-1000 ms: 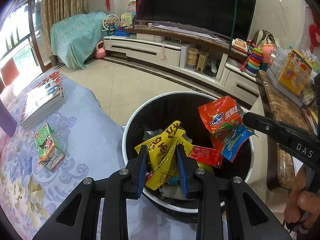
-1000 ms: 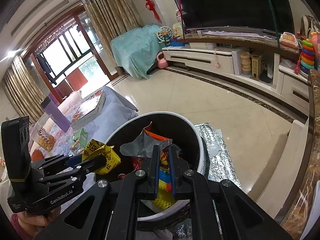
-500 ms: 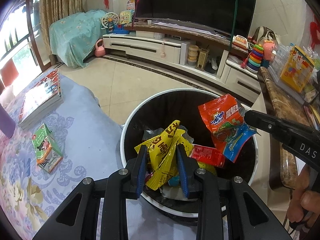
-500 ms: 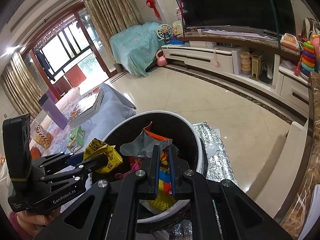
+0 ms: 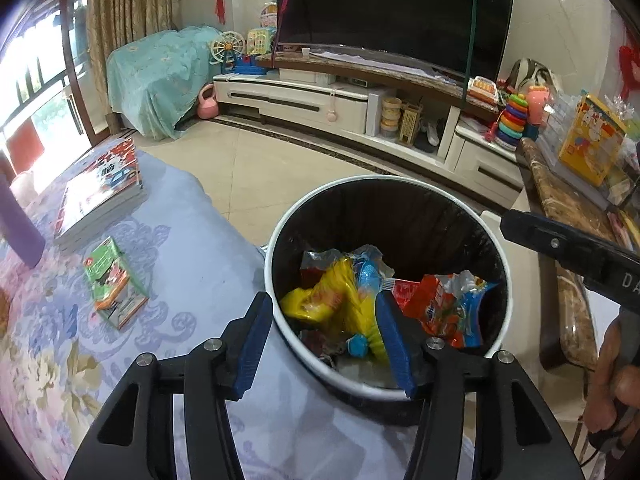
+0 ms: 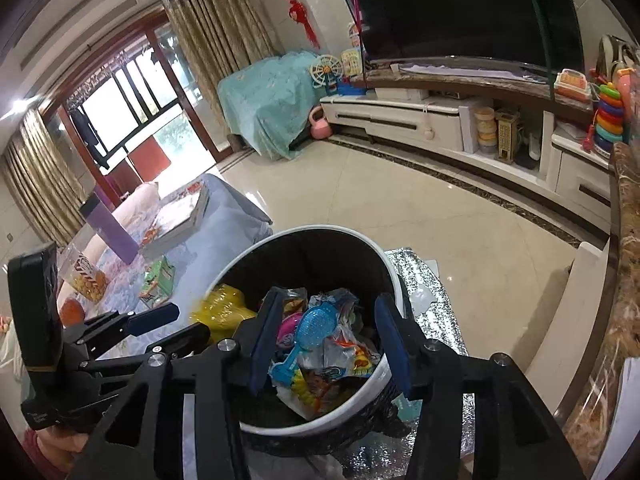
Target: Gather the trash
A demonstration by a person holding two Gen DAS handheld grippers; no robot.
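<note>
Both claws hang over the trash bin (image 5: 386,196), jaws apart, holding nothing; both have just been opening. Left claw (image 5: 324,344) straddles the bin's near rim, right claw (image 6: 328,340) sits over its mouth. The yellow wrapper (image 5: 320,300) lies loose inside the bin, crinkled, blurred. Just right of it the orange-and-blue snack bag (image 5: 448,312) rests against the bin's inner wall, crumpled. More trash lies under them in the bin, including a blue plastic brush (image 6: 316,324). The bin is round, with a white rim and a black liner.

Left of the bin, touching it, is the surface (image 5: 192,272) under a lilac floral cloth. On it, near the bin, a green carton (image 5: 114,280) lies flat; beyond, a stack of books (image 5: 100,192) and a purple bottle (image 6: 110,226). A silver foil mat (image 6: 432,312) lies under the bin. Past the bin: beige tile floor, white TV cabinet (image 5: 320,100), dark TV (image 5: 396,8), teal-covered furniture (image 5: 156,76), curtains by the window.
</note>
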